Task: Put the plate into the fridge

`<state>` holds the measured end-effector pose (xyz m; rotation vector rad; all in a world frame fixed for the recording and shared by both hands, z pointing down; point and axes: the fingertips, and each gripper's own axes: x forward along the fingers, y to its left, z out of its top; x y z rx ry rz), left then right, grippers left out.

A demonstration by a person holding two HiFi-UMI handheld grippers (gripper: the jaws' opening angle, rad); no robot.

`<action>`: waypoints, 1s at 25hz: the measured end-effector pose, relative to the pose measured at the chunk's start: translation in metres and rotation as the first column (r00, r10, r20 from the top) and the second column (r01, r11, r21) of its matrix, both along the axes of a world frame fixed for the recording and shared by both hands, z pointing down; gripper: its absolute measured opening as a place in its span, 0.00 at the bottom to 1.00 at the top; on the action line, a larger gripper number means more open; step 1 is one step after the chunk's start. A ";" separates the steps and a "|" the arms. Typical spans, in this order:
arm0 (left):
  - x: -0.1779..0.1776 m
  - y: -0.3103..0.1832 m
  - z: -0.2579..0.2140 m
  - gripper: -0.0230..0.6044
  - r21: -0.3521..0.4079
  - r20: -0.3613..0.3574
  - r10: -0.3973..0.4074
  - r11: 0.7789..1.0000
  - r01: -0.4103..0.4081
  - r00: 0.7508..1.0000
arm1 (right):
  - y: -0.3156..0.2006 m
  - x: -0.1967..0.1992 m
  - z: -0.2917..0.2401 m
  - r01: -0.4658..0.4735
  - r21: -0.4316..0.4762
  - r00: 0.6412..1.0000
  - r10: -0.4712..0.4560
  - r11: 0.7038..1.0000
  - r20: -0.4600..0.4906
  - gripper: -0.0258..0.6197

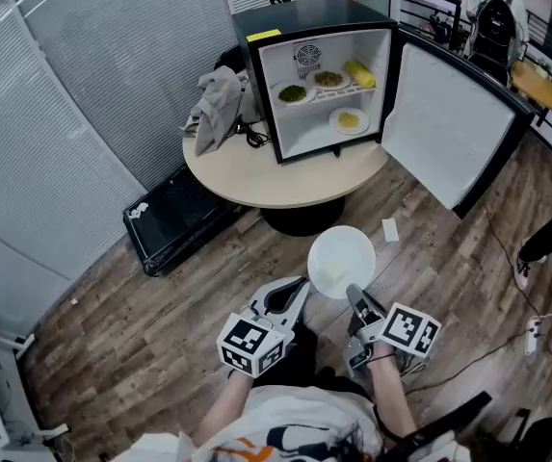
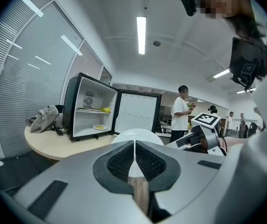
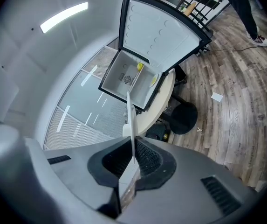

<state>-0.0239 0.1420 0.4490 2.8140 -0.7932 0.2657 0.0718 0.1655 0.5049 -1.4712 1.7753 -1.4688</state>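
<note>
A white plate [image 1: 341,261] hangs over the wooden floor in front of the round table [image 1: 256,176]. My right gripper [image 1: 354,296] is shut on its near rim; in the right gripper view the plate [image 3: 131,115] stands edge-on between the pads of the right gripper [image 3: 133,153]. My left gripper [image 1: 302,285] sits just left of the plate, jaws shut with nothing in them; in the left gripper view the plate [image 2: 135,135] shows beyond the left gripper [image 2: 134,146]. The small black fridge [image 1: 324,75] stands on the table, its door [image 1: 449,133] swung open to the right.
Inside the fridge, plates of food sit on the wire shelf, and a plate with yellow food [image 1: 349,119] lies on the bottom. A grey garment [image 1: 220,104] lies left of the fridge. A black case [image 1: 174,218] sits on the floor. A person [image 2: 182,113] stands beyond the door.
</note>
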 end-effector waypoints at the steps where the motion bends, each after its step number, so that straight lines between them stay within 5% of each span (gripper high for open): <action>1: 0.001 -0.006 0.001 0.05 -0.003 -0.001 0.001 1.000 -0.001 1.000 | -0.005 0.001 0.002 -0.002 -0.008 1.000 0.002 1.000 -0.007 0.08; 25: -0.016 -0.206 -0.004 0.05 -0.015 -0.030 0.045 0.999 -0.045 0.999 | -0.186 -0.006 0.004 -0.077 -0.055 0.997 0.077 0.995 -0.015 0.08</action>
